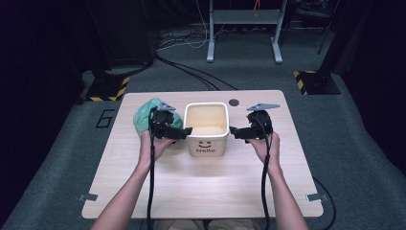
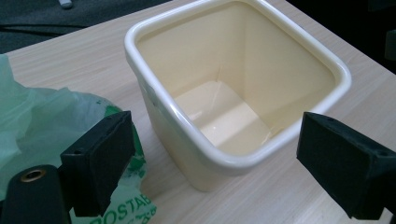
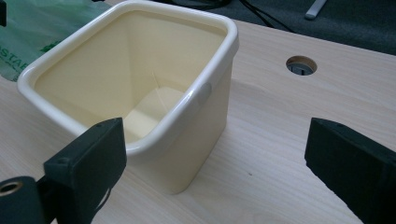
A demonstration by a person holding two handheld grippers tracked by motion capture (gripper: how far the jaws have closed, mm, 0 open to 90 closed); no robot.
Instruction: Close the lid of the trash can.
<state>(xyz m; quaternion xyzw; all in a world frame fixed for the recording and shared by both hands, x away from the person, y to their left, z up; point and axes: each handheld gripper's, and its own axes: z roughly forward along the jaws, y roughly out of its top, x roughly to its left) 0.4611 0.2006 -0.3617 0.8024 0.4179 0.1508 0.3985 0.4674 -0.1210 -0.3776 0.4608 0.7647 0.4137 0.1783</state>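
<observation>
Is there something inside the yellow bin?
No, the bin is empty; its bare bottom shows in the left gripper view.

The bin (image 2: pixel 243 93) looks like cream plastic, smooth and glossy, with bright highlights along its rounded rim and floor. Just beside the bin, the bag (image 2: pixel 42 121) is thin green plastic film, crinkled, half-translucent and faintly shiny. Under the bin, the worktop (image 3: pixel 280 121) shows pale wood grain with a matt finish. Around it the floor (image 1: pixel 364 143) looks like grey, rough carpet.
</observation>
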